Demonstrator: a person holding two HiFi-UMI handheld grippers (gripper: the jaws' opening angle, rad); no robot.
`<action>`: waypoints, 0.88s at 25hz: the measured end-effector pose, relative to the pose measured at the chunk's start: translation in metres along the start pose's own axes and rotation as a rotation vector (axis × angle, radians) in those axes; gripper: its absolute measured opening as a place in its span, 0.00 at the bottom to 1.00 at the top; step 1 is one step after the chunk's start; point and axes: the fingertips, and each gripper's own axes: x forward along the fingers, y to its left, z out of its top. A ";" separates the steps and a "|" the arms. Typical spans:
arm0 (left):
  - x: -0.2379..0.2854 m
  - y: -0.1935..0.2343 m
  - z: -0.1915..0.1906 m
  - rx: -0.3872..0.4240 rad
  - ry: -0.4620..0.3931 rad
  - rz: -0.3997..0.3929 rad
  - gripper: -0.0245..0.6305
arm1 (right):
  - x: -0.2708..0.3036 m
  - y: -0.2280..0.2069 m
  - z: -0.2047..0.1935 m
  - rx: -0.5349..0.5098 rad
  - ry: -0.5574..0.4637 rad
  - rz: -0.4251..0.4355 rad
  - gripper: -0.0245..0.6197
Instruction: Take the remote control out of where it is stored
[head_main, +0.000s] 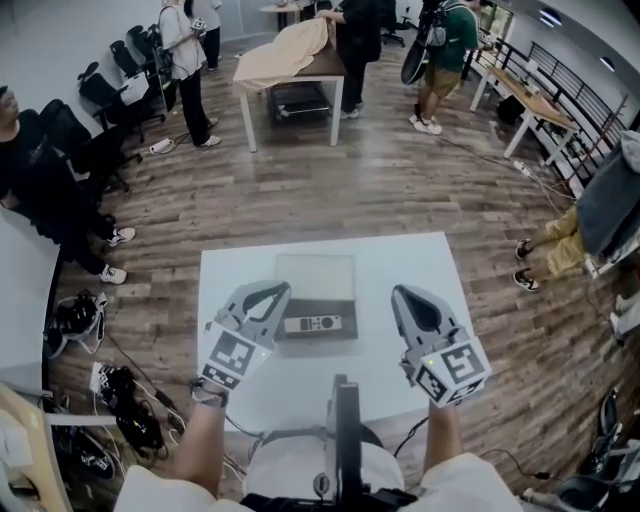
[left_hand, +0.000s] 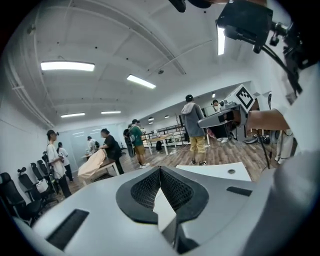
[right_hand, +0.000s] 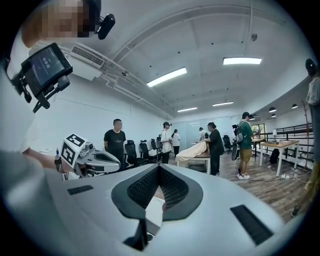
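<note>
- Head view: white table (head_main: 230, 275) with a dark tray (head_main: 340, 343) at its middle. The remote control (head_main: 312, 323) lies flat inside the tray, long side running left to right.
- A pale panel (head_main: 315, 275) adjoins the tray's far edge. It is possibly an opened lid, but this view does not settle it.
- Left gripper (head_main: 283, 291): tips sit over the tray's left edge. I cannot tell whether they touch it.
- Right gripper (head_main: 398, 292): off to the right of the tray, clear of it.
- Left gripper view: left gripper (left_hand: 160, 170) jaws pressed together with nothing between them. A table corner and the right gripper are visible beyond. The remote is not in this view.
- Right gripper view: right gripper (right_hand: 159, 167) jaws also closed and empty. The left gripper shows at left.
- Background: people (right_hand: 115, 140) standing around a cloth-covered table (head_main: 285, 55).
</note>
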 end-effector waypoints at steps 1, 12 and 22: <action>0.005 -0.004 -0.007 0.005 0.022 -0.015 0.04 | 0.000 -0.003 -0.004 0.008 0.004 -0.001 0.04; 0.052 -0.042 -0.083 0.097 0.235 -0.161 0.04 | 0.003 -0.024 -0.069 0.075 0.092 -0.019 0.04; 0.090 -0.075 -0.147 0.147 0.400 -0.335 0.14 | -0.002 -0.046 -0.108 0.127 0.148 -0.083 0.04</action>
